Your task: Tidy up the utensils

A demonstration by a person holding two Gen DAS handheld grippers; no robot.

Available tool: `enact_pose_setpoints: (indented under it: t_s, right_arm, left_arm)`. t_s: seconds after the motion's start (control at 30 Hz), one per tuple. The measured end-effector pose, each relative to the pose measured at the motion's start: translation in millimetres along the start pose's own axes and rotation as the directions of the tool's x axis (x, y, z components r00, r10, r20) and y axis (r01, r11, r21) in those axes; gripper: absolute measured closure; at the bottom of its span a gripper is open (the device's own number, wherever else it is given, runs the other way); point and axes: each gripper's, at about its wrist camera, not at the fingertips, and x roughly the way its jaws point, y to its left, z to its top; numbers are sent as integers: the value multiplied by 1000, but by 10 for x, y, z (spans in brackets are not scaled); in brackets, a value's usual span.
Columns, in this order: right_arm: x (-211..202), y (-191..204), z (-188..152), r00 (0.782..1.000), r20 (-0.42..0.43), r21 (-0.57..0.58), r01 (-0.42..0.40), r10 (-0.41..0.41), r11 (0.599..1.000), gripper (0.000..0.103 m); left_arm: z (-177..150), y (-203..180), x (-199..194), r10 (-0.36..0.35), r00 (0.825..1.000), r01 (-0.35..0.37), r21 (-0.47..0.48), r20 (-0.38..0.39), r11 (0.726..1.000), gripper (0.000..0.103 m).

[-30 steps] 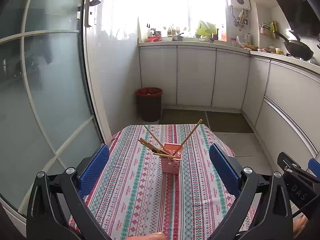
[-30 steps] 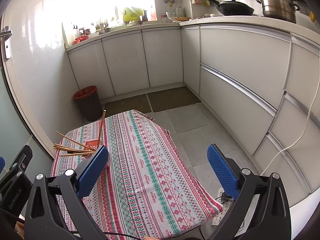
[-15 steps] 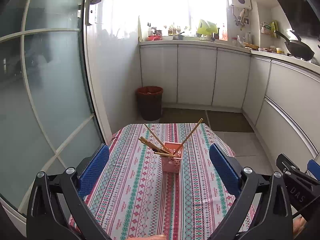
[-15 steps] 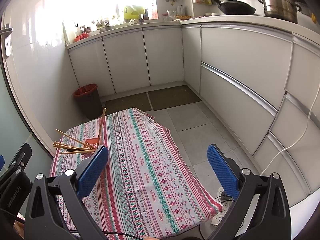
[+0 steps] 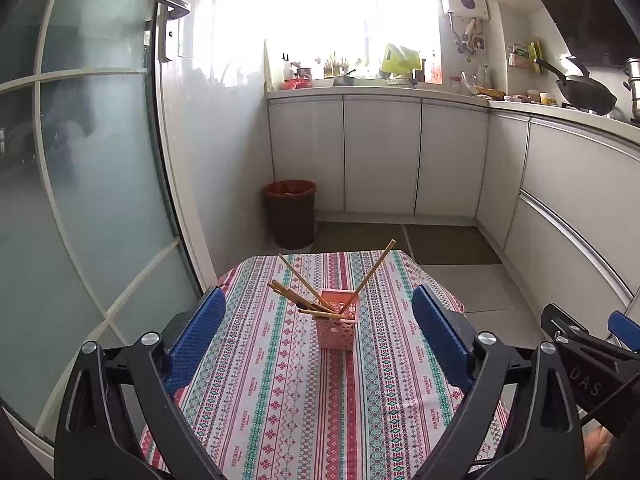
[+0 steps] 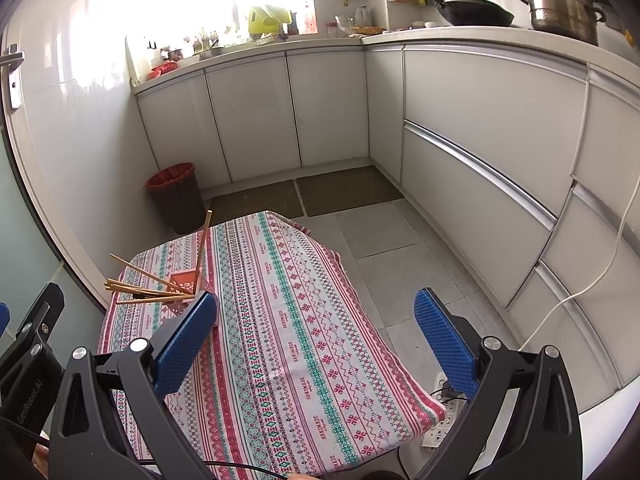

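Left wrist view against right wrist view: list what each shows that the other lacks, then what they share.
Only the left wrist view shows the frosted glass door and the left gripper, its jaws closing on nothing. Only the right wrist view shows the steel pot, the white cable, the power strip and the open, empty right gripper. Both show the pink holder with chopsticks, the striped tablecloth, the bin and the black wok.
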Motion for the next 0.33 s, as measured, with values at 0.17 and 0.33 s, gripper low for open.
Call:
enact_pose_setpoints:
  t_s: [0.17,0.33]
  right_arm:
    - [3,-9,-9,1000,-4,8,-5,5,1000,7]
    - [0,-25,-8,1000,-1,14,-6,6,1000,7]
  left_arm:
    - [27,-13,-18,0,1000,0,0,0,1000,8]
    - [53,0,-19,5,1000,-5,-10,0,1000,7]
